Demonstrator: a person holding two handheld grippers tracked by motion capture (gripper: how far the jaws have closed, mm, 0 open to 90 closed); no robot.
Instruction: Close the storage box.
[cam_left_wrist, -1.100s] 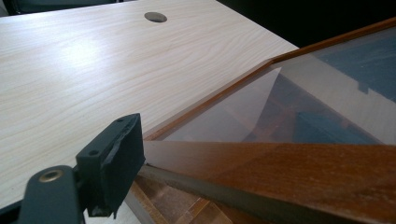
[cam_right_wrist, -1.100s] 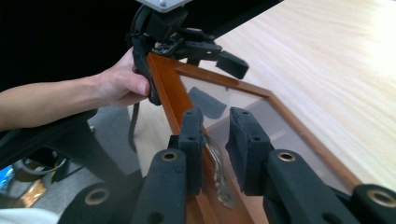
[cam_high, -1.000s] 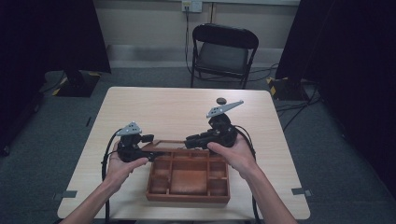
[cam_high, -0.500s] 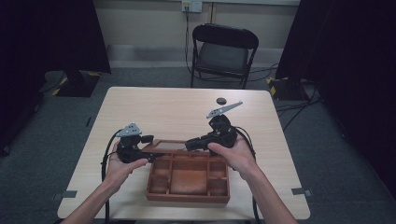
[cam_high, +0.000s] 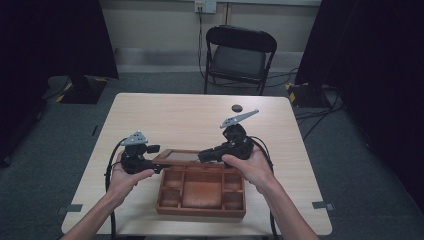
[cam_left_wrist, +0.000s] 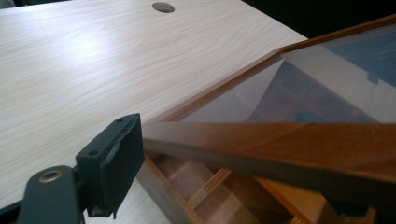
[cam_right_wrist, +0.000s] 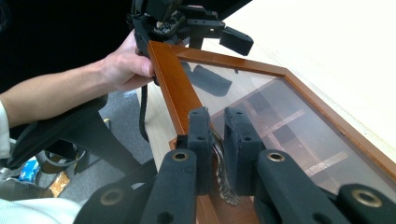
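Glazed lid (cam_high: 180, 155), raised part-way above the wooden box (cam_high: 201, 190). Right gripper (cam_right_wrist: 216, 140) is clenched on the lid's metal clasp (cam_right_wrist: 223, 179); left gripper (cam_high: 154, 161) clamps the lid's left corner. Advice: lift both ends evenly, pivoting about the box's far edge.

A black folding chair (cam_high: 241, 56) stands beyond the pale wooden table (cam_high: 175, 117) on grey carpet (cam_high: 350, 150). Dark curtains (cam_high: 55, 37) flank a beige wall (cam_high: 160, 22), where a cable hangs from an outlet (cam_high: 205, 6).
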